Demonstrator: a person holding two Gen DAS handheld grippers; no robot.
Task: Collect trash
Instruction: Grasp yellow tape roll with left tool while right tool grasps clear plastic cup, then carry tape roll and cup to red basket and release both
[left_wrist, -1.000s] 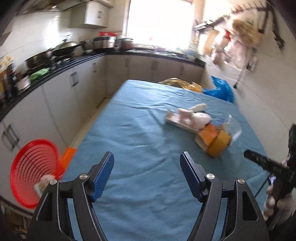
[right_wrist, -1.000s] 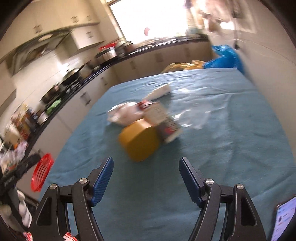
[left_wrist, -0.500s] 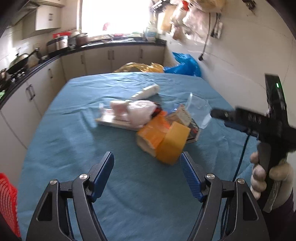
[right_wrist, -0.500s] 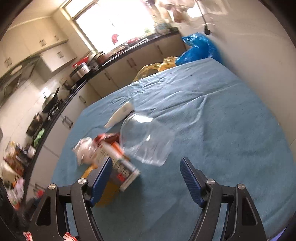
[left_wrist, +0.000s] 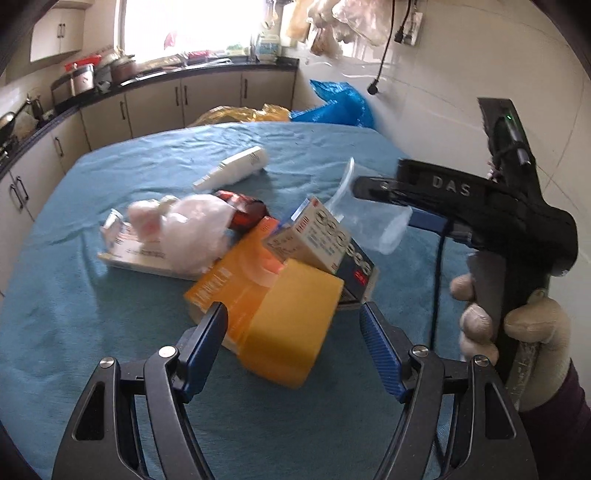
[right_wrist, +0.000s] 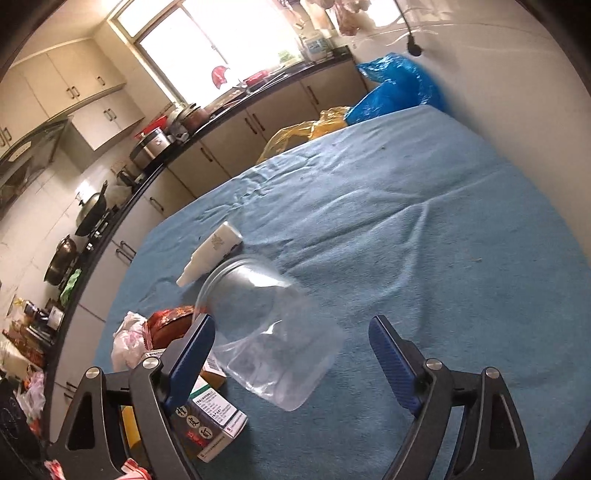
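Note:
A heap of trash lies on the blue cloth (left_wrist: 110, 332). My left gripper (left_wrist: 293, 325) is open, its fingers either side of a yellow block (left_wrist: 295, 332) leaning on an orange carton (left_wrist: 232, 280). Behind them lie a small printed box (left_wrist: 314, 240), a crumpled white plastic bag (left_wrist: 184, 229), a flat white box (left_wrist: 133, 251), a red wrapper (left_wrist: 243, 210) and a white tube (left_wrist: 236, 166). My right gripper (right_wrist: 290, 336) is open around a clear plastic cup (right_wrist: 269, 332) lying on its side. The right gripper also shows in the left wrist view (left_wrist: 417, 206), at the cup (left_wrist: 373, 225).
Kitchen counters with pots run along the left and far sides (right_wrist: 92, 210). A yellow bag (left_wrist: 240, 112) and a blue bag (left_wrist: 336, 105) sit past the table's far edge. A white wall (left_wrist: 461, 92) bounds the right side. A printed box (right_wrist: 210, 417) lies by my right gripper's left finger.
Both grippers have moved in on the heap. The left now straddles the yellow block, the right now straddles the clear cup. The red basket has left the left view.

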